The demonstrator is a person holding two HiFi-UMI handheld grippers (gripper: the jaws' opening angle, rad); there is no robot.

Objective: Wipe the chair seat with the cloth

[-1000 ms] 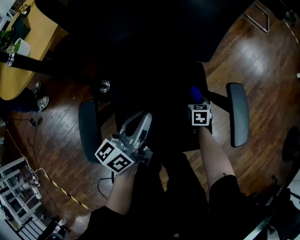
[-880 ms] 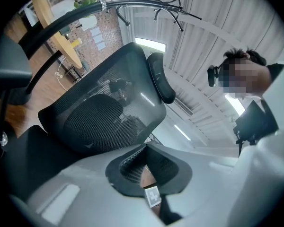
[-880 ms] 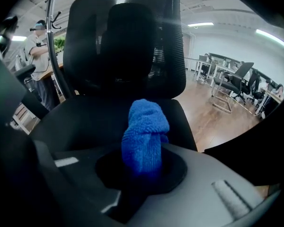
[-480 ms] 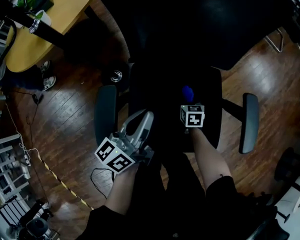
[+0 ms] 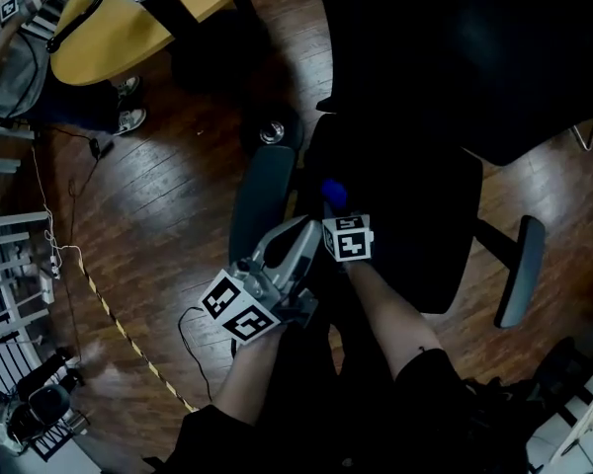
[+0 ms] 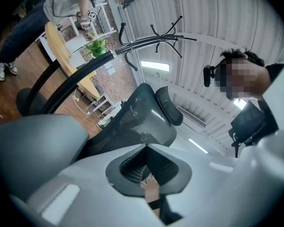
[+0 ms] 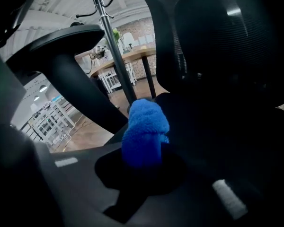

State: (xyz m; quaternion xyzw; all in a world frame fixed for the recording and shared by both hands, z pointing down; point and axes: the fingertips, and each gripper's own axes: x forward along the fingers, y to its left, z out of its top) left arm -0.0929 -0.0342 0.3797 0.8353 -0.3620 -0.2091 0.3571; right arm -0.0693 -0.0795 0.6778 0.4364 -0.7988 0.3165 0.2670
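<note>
Here, in the head view, both forearms reach forward and down. The left gripper [image 5: 289, 240] hangs beside the grey armrest [image 5: 262, 197], off the chair seat [image 5: 415, 220]. The right gripper [image 5: 340, 221] points at the seat's near left edge, and the blue cloth [image 5: 332, 193] sticks out past its tip, over that edge and close to the armrest.

In the left gripper view, the pale jaws meet with nothing between them. They tilt upward toward the chair's mesh back [image 6: 132, 126].

In the right gripper view, the dark jaws are clamped on the cloth's lower end. Its bunched top stands up in front of them, with the dark seat just beyond.
</note>
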